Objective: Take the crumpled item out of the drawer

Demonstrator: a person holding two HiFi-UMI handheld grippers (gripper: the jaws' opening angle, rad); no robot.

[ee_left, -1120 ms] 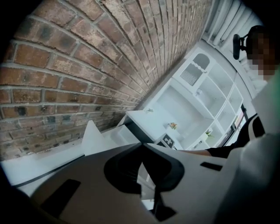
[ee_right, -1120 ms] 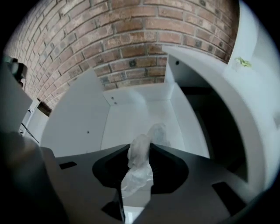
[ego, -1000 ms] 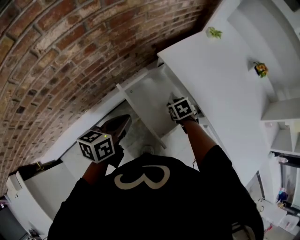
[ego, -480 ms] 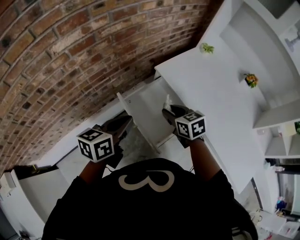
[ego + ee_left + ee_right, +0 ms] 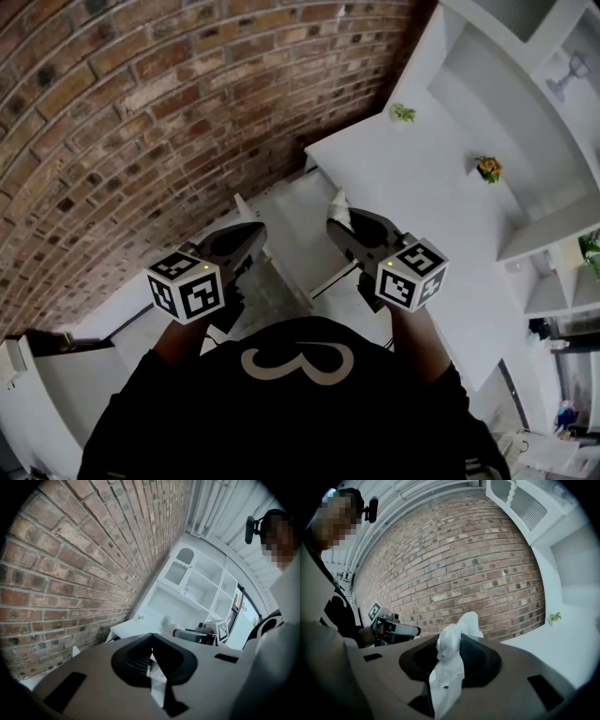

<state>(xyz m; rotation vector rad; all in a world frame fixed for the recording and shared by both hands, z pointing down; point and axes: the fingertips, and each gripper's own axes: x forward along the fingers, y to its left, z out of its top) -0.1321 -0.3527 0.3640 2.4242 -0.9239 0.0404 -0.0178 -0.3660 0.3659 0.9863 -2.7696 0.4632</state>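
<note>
Right under your head camera, your black shirt [image 5: 291,403] is filling the bottom of the view, and both arms are reaching forward from it. On your left, the left gripper [image 5: 246,239] is hanging over the floor just beside the drawer's front panel; its own view [image 5: 151,645] is showing the jaws pressed together at the tips, nothing caught between them. On your right, the right gripper [image 5: 341,221] is doing the work: its jaws are clamping the crumpled item [image 5: 449,665], a white, papery wad that is bulging up past the fingertips and trailing down between them. From above, that crumpled item [image 5: 339,201] is sitting clear of the drawer [image 5: 292,217], lifted over its far end, close to the edge of the white cabinet top [image 5: 422,216]. The drawer is standing pulled out. Beyond it, two small plants [image 5: 403,112] [image 5: 487,169] are sitting well apart on the cabinet top. Farther back, the brick wall [image 5: 141,103] is running along your left, and white shelves [image 5: 525,84] are rising at the far right.
</note>
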